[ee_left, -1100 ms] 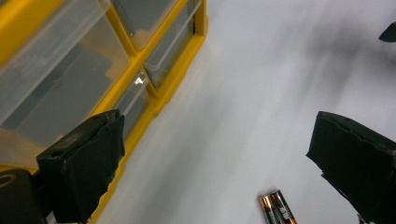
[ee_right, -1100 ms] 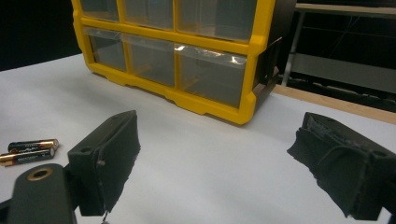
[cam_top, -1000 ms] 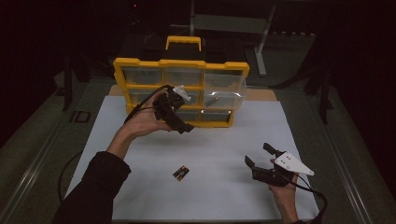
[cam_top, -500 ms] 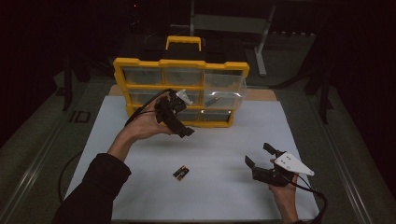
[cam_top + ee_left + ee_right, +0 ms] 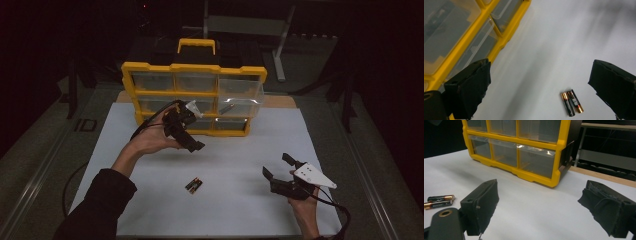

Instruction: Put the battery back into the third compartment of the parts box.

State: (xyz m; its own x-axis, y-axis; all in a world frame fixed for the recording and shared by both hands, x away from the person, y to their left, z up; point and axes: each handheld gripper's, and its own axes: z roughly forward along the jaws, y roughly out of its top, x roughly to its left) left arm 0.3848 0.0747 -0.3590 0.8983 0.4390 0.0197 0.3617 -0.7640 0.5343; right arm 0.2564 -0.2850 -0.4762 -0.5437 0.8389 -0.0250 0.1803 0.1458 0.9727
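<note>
Two AA batteries [image 5: 193,185] lie side by side on the white mat, near its middle front. In the left gripper view the batteries [image 5: 571,102] sit low between the jaws, which stand wide apart. My left gripper [image 5: 187,137] hangs open in the air in front of the yellow drawer organizer [image 5: 195,100], pointing down at the mat. My right gripper [image 5: 279,166] rests low at the front right, open and holding nothing. The right gripper view has the batteries [image 5: 439,201] far left and the organizer [image 5: 524,150] ahead.
The organizer stands at the back of the mat [image 5: 240,150], with a black handle frame on top. Its upper right clear drawer [image 5: 241,90] is pulled out. A wooden table edge [image 5: 280,101] shows behind the mat. Cables trail from both grippers.
My left gripper has dropped a little and drawn slightly away from the organizer, tilting down toward the mat. The right gripper and the batteries have not moved.
</note>
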